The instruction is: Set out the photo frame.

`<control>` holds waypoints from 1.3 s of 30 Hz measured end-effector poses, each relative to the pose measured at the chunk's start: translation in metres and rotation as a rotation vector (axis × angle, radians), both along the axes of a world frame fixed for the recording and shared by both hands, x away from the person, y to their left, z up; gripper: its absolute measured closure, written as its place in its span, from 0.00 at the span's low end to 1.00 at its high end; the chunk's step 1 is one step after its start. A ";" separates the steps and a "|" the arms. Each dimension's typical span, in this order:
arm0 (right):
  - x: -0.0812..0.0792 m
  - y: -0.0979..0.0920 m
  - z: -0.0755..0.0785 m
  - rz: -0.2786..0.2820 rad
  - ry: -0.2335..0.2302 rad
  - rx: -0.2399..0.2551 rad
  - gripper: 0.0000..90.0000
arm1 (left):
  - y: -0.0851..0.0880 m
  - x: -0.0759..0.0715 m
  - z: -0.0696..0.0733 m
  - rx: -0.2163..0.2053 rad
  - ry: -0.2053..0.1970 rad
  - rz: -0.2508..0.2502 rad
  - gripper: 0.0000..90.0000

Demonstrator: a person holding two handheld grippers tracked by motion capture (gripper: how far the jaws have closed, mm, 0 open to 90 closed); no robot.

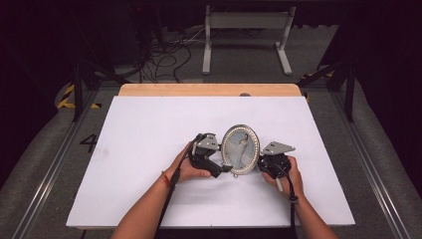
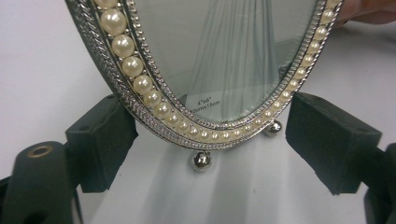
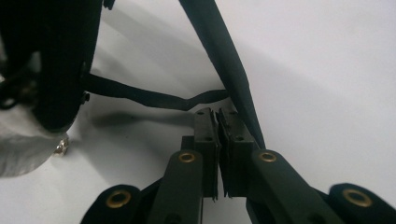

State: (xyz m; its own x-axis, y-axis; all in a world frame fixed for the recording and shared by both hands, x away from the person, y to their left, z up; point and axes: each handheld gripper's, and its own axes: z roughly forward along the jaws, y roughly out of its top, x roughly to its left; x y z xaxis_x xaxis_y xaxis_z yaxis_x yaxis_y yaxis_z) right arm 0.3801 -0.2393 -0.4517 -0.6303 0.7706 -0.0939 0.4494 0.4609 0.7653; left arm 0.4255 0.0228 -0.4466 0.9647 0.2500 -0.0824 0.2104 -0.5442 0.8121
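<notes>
An oval silver picture frame [image 1: 240,149] rimmed with pearls stands upright on the white table top [image 1: 149,129]. My left gripper [image 1: 226,168] is at the frame's lower left. In the left gripper view my left gripper [image 2: 210,140] is open, one pad on each side of the frame's [image 2: 219,70] bottom end above its ball feet [image 2: 201,161]. My right gripper [image 1: 261,167] is behind the frame's right side. In the right gripper view my right gripper [image 3: 217,116] is shut, right where the black strap [image 3: 149,98] meets the back stand [image 3: 224,51]; I cannot tell whether anything is pinched.
The table's wooden far edge [image 1: 209,89] shows beyond the white sheet. On the floor behind stand a grey metal rack [image 1: 246,22] and loose cables [image 1: 164,59]. Open white surface lies left, right and behind the frame.
</notes>
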 end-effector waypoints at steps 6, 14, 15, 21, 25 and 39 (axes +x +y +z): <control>0.005 -0.005 -0.001 -0.005 0.007 0.031 0.91 | 0.003 -0.005 0.001 0.005 0.022 -0.016 0.22; -0.008 -0.015 0.006 0.016 0.000 0.085 0.83 | 0.002 -0.005 0.006 -0.036 -0.016 0.032 0.18; -0.008 -0.015 0.006 0.016 0.000 0.085 0.83 | 0.002 -0.005 0.006 -0.036 -0.016 0.032 0.18; -0.039 -0.033 0.025 0.065 0.008 0.127 0.83 | -0.003 -0.002 0.008 -0.014 -0.017 0.033 0.17; -0.052 -0.033 0.024 0.074 0.023 0.092 0.79 | -0.006 -0.001 0.012 -0.013 -0.022 0.030 0.17; -0.072 -0.019 0.042 0.097 -0.018 0.190 0.52 | -0.008 -0.001 0.013 0.010 -0.044 0.023 0.21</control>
State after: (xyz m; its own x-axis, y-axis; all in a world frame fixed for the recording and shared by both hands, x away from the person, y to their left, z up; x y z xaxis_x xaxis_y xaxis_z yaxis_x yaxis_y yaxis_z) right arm 0.3084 -0.2585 -0.4099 -0.7023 0.7110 0.0354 0.3952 0.3480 0.8501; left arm 0.4243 0.0151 -0.4332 0.9615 0.2724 -0.0372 0.1867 -0.5476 0.8156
